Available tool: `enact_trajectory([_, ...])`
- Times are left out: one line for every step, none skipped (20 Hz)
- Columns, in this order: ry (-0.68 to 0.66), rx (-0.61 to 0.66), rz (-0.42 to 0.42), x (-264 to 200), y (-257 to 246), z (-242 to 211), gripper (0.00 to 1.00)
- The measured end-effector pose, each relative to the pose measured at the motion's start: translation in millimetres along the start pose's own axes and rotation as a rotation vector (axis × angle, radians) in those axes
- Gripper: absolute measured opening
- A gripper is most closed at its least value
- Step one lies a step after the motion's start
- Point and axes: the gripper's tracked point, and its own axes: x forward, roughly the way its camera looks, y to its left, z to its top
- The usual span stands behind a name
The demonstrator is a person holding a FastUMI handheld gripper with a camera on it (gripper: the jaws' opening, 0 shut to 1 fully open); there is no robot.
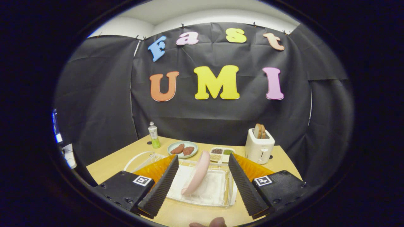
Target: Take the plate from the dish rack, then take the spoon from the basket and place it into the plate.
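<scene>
My gripper (202,176) is spread wide and holds nothing, its two fingers standing either side of the clear plastic dish rack (221,197) on the pale wooden table (120,160). The task's thing, a pale pink round plate (196,173), stands on edge in that rack, leaning a little, just ahead of me at twelve o'clock and between the fingers but touching neither.

I judge the plate to be stiff and fairly light, smooth and probably slippery at the glaze or plastic skin; if it is ceramic it would chip on a knock against the rack's bars. The rim that points up and toward me looks the best hold: one finger on each face, near the upper edge, so it lifts straight out of its slot without scraping.

Beyond the rack at eleven o'clock sits a pale green dish with two brown patties (182,148), and further on the same line a small bottle with green liquid (154,135). At one o'clock is a white divided tray of grains (222,154), and past it a white toaster holding two slices (259,145). I cannot make out the spoon's basket from here.

The bottle's label is too small to read, and I can make out no brand on the toaster.
</scene>
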Motion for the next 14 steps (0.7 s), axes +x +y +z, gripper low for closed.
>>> enact_trajectory([0.035,0.000,0.002,10.2,1.0,-1.1,1.00])
enact_trajectory([0.068,0.001,0.009,19.4,3.1,-3.0,1.00])
enact_trajectory([0.100,0.001,0.004,28.6,2.3,-5.5,1.00])
enact_trajectory([0.125,0.013,0.004,37.5,0.9,-7.4,1.00])
enact_trajectory([0.154,0.028,0.011,46.1,1.2,-9.6,1.00])
enact_trajectory([0.188,0.049,0.013,55.0,1.1,-14.5,1.00])
enact_trajectory([0.225,0.069,0.009,64.1,0.4,-18.2,1.00])
enact_trajectory([0.265,0.088,0.008,72.8,-0.7,-22.0,1.00])
enact_trajectory([0.305,0.107,0.010,79.5,-0.9,-25.6,1.00])
enact_trajectory([0.349,0.118,0.005,84.2,-1.6,-31.5,1.00])
enact_trajectory([0.379,0.130,0.004,89.0,-1.3,-33.1,1.00])
enact_trajectory([0.403,0.141,0.002,94.0,0.1,-34.5,1.00])
enact_trajectory([0.424,0.155,0.003,97.3,3.0,-36.6,1.00])
enact_trajectory([0.443,0.167,0.005,100.9,6.0,-39.5,1.00])
